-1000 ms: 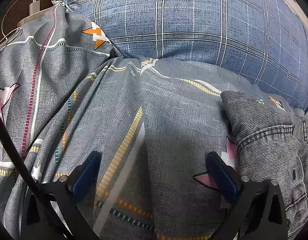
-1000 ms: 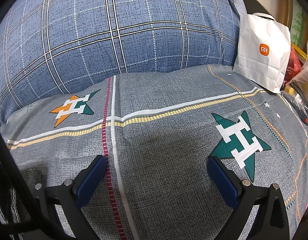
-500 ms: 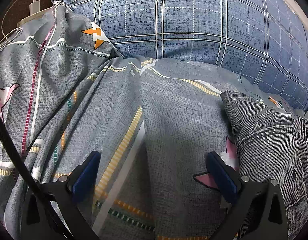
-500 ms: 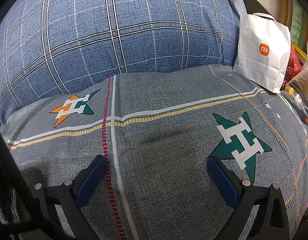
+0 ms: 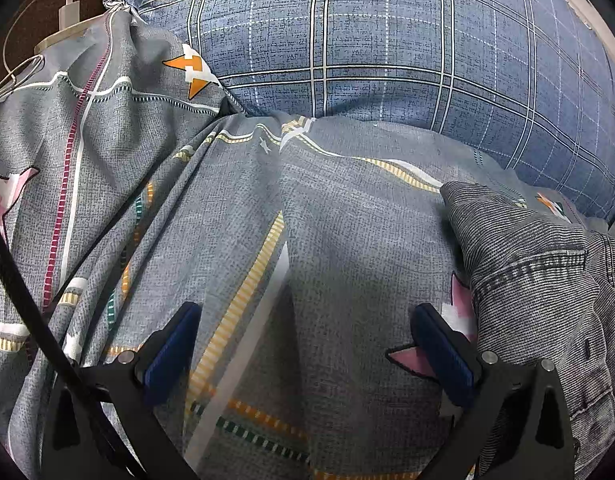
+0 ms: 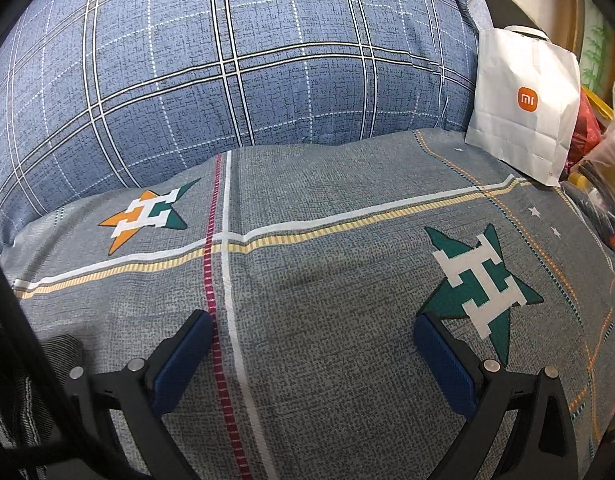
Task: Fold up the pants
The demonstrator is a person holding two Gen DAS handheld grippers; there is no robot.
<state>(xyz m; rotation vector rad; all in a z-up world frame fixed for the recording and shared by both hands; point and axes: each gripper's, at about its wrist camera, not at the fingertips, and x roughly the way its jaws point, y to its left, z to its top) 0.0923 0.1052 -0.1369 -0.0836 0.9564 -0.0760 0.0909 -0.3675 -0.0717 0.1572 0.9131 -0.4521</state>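
The left gripper is wide open. Its two blue pads stand far apart and hold nothing. Under it lies a wrinkled gray bed sheet with stripes and stars. The pants are dark gray and striped. They lie bunched at the right side of the left wrist view, just beside the right blue pad. I cannot tell if the pad touches them. A big blue checked pillow fills the top of the frame. A white charger with its cord sits at the upper left.

The right gripper is wide open too, with nothing between its pads. It hangs over the flat sheet. A bit of the pants shows at the lower left edge. A green star is at the right, and an orange and green star at the left. A white paper bag stands at the upper right, beside the pillow.
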